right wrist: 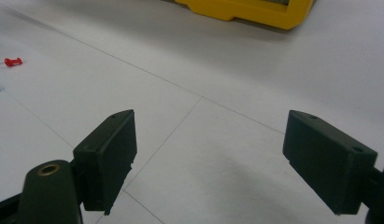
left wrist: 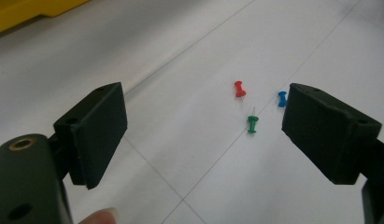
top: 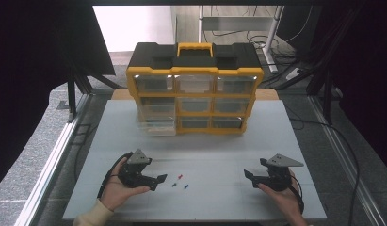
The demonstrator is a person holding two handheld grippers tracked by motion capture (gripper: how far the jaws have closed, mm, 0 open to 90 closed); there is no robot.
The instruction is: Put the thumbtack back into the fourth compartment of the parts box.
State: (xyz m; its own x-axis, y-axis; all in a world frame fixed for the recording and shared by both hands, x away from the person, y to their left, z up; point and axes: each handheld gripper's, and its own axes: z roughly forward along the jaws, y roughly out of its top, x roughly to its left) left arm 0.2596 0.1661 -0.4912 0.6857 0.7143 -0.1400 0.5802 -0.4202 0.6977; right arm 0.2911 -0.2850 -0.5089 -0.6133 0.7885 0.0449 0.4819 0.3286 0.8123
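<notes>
A: Which step is in hand?

B: The reach, I think. On the table point(top: 276, 136), below the drawer box point(top: 195, 89) at upper centre, both tools stand released: the left hand-held gripper point(top: 159, 181) just beside three pins at lower centre, the right hand-held gripper point(top: 250, 177) well apart.

A: Next?

B: Probably closing precisely on one pin: red pin point(left wrist: 239, 88), green pin point(left wrist: 252, 123), blue pin point(left wrist: 282, 98). Drawer contents are unclear.

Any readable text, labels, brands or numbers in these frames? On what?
None readable.
Organizer case: no legible brand or label on lid, handle or drawers.
Left gripper, right gripper: no markings.
Red, green, blue pushpins: plain.
</notes>
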